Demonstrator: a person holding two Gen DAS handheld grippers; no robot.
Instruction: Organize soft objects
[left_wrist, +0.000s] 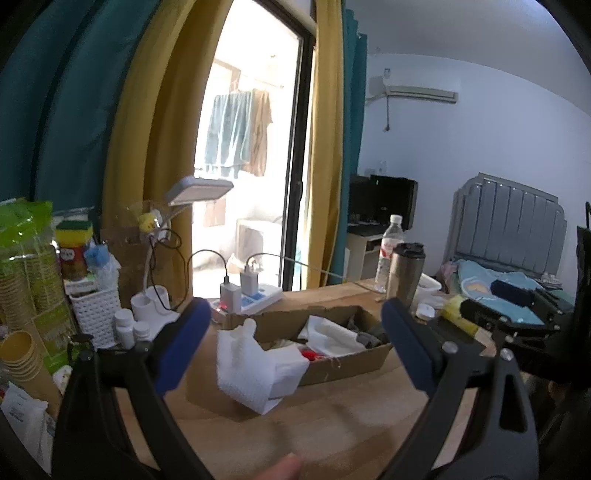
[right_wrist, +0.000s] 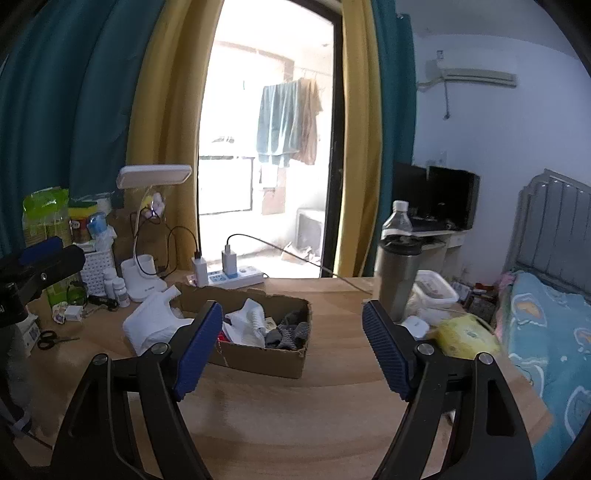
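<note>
A shallow cardboard box (left_wrist: 351, 365) (right_wrist: 258, 360) lies on the wooden table. It holds white cloth (left_wrist: 332, 332) (right_wrist: 245, 321), grey socks (left_wrist: 369, 338) (right_wrist: 291, 334) and something red. A folded white cloth (left_wrist: 255, 373) (right_wrist: 155, 321) rests on the table against the box's left end. My left gripper (left_wrist: 293, 332) hangs open in front of that cloth, nothing between its blue pads. My right gripper (right_wrist: 291, 343) is open too, back from the box's front wall and holding nothing.
A steel tumbler (right_wrist: 397, 277), water bottle (right_wrist: 397, 218) and yellow tissue pack (right_wrist: 465, 336) stand right of the box. Behind it are a power strip (right_wrist: 236, 275) and desk lamp (right_wrist: 153, 177). Scissors (right_wrist: 48, 338), small bottles and paper cups (left_wrist: 26, 295) crowd the left. A bed (right_wrist: 546, 332) lies right.
</note>
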